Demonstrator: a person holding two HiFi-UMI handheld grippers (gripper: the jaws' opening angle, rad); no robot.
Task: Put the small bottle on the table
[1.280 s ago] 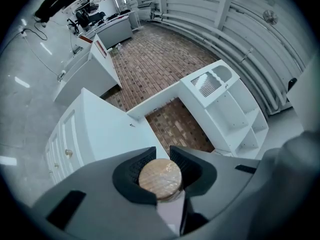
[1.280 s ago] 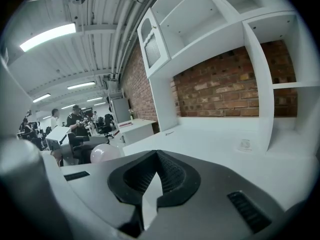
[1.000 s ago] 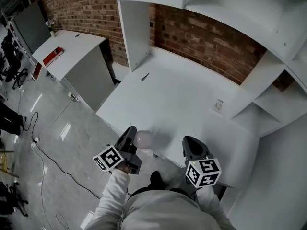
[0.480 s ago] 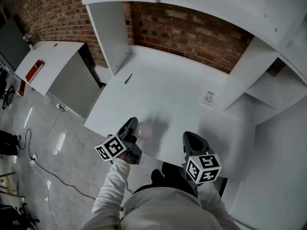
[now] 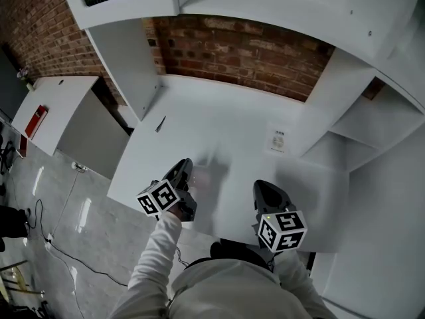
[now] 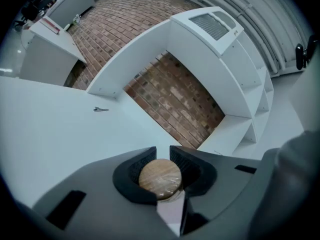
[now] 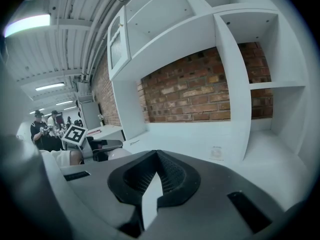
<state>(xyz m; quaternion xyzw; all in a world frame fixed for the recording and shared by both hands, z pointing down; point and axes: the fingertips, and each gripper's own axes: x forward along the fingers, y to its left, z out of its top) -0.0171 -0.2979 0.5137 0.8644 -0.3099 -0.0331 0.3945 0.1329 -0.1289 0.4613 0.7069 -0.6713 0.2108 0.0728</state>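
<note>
The small bottle (image 6: 160, 178), pale with a round wooden cap, sits clamped between the jaws of my left gripper (image 6: 162, 151). In the head view the left gripper (image 5: 186, 171) hangs over the front left part of the white table (image 5: 232, 125), and the bottle (image 5: 206, 176) shows as a pale blur beside its tips. My right gripper (image 5: 264, 189) is over the table's front edge, to the right of the left one. Its jaws (image 7: 156, 155) are shut with nothing between them. From the right gripper view the bottle (image 7: 120, 154) peeks out beside the left gripper's marker cube (image 7: 75, 134).
A small dark item (image 5: 160, 123) lies on the table at the back left, and a label (image 5: 277, 140) near the right upright. White shelving and a brick wall (image 5: 246, 52) stand behind. A side table (image 5: 46, 111) and floor cables (image 5: 66, 198) are at left.
Both grippers have moved forward from the table's front edge to over its surface, the left one carrying the bottle. The head view has swung toward the shelving.
</note>
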